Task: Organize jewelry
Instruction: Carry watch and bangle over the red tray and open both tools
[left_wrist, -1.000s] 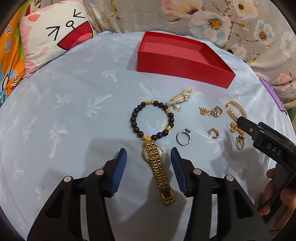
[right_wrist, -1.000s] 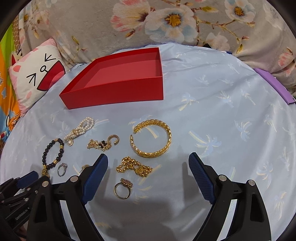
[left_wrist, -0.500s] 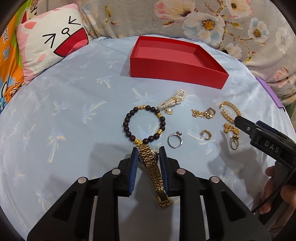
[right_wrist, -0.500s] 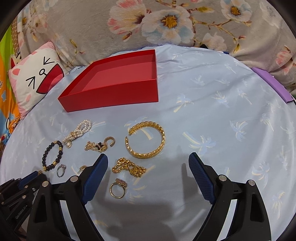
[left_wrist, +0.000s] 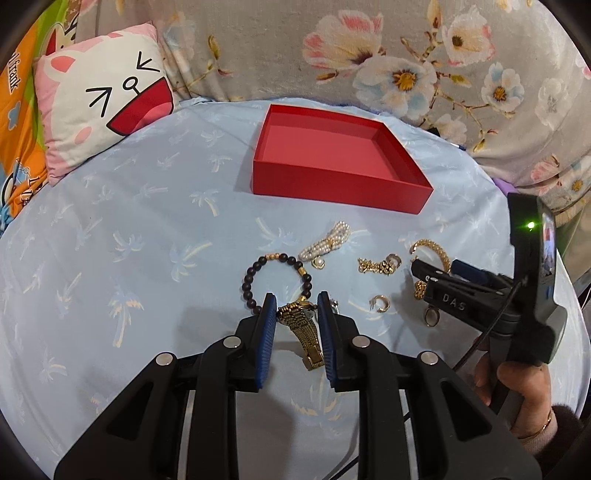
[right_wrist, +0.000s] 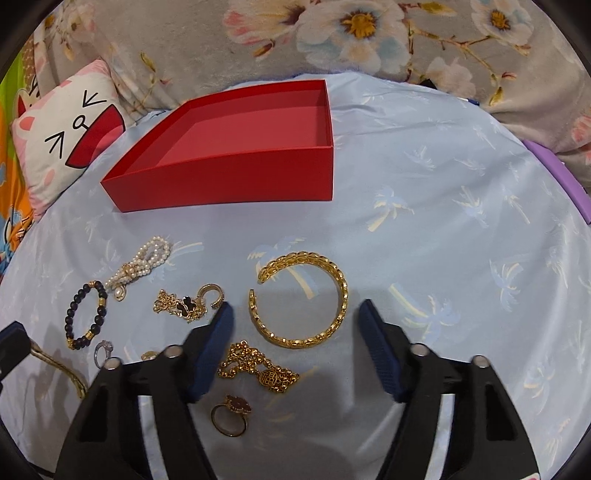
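My left gripper (left_wrist: 296, 306) is shut on the gold watch (left_wrist: 301, 326) and holds it lifted off the blue cloth, its band hanging down. The open red box (left_wrist: 332, 184) stands beyond, empty. A dark bead bracelet (left_wrist: 255, 280), a pearl piece (left_wrist: 327, 243), a gold chain earring (left_wrist: 376, 265) and a small hoop (left_wrist: 380, 303) lie ahead. My right gripper (right_wrist: 295, 314) is open above a gold cuff bangle (right_wrist: 306, 299). A gold chain with pendant (right_wrist: 258, 369) and a gold ring (right_wrist: 231, 415) lie between its fingers. The red box (right_wrist: 229, 181) stands beyond.
A cat-face pillow (left_wrist: 99, 96) lies at the back left and a floral blanket (left_wrist: 406, 55) along the back. A purple edge (right_wrist: 561, 177) shows at the right. A silver ring (right_wrist: 102, 350) lies near the bead bracelet (right_wrist: 86, 314).
My left gripper closed on the gold watch and lifted it up. My right gripper moved forward and narrowed a little over the bangle.
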